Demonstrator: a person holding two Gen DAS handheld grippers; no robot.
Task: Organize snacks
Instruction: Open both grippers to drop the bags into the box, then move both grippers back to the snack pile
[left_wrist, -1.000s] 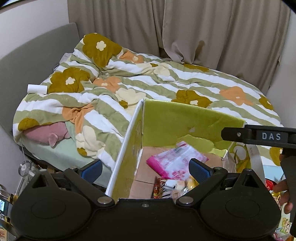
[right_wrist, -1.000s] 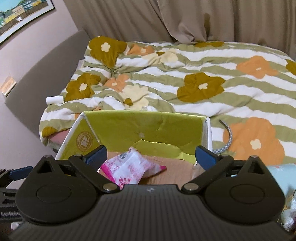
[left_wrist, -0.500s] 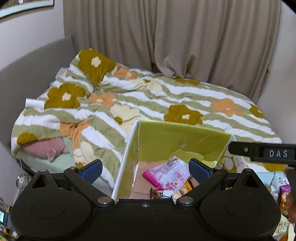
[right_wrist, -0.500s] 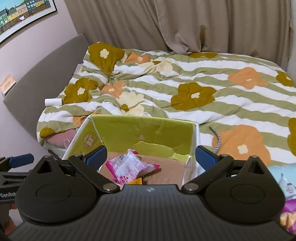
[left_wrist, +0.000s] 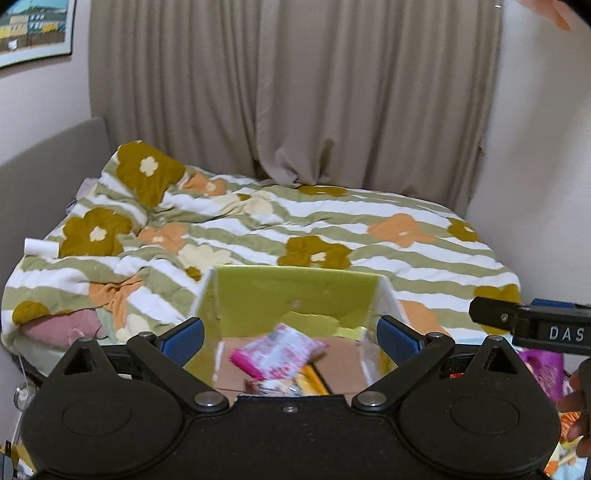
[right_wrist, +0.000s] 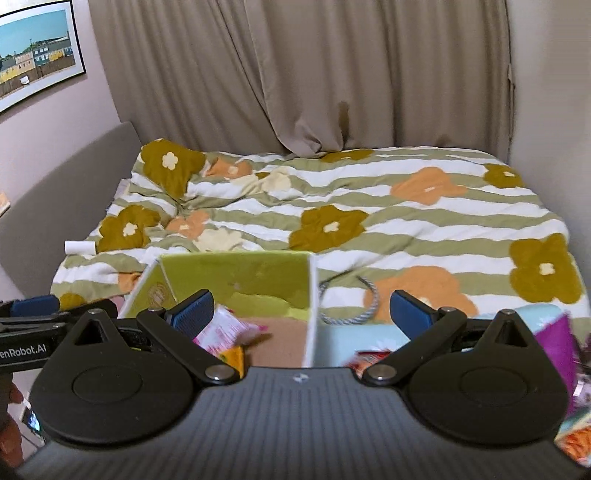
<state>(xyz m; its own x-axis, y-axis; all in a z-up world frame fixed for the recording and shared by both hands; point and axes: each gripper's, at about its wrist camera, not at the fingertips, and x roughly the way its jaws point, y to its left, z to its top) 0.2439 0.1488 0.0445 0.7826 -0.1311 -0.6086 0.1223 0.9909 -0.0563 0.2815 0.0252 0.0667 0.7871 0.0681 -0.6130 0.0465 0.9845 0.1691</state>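
Observation:
A yellow-green cardboard box (left_wrist: 295, 291) stands at the foot of the bed, and it also shows in the right wrist view (right_wrist: 236, 273). Inside lie a pink-and-white snack packet (left_wrist: 280, 349) (right_wrist: 221, 328) and other wrappers (left_wrist: 280, 386). My left gripper (left_wrist: 290, 334) is open and empty, raised above the box. My right gripper (right_wrist: 301, 312) is open and empty, over the box's right wall. Loose snack packets (right_wrist: 369, 358) lie right of the box, with a purple packet (left_wrist: 543, 369) (right_wrist: 557, 339) among them. The right gripper's arm (left_wrist: 532, 326) shows in the left view.
A bed with a flowered striped duvet (left_wrist: 332, 229) fills the room behind the box. A braided cord (right_wrist: 354, 302) lies on the duvet by the box. A white roll (left_wrist: 40, 246) lies at the bed's left edge. Curtains (left_wrist: 295, 92) hang behind.
Both grippers have risen and pulled back from the box, so it looks smaller and lower. The right gripper has shifted to the right. Both stay open and empty.

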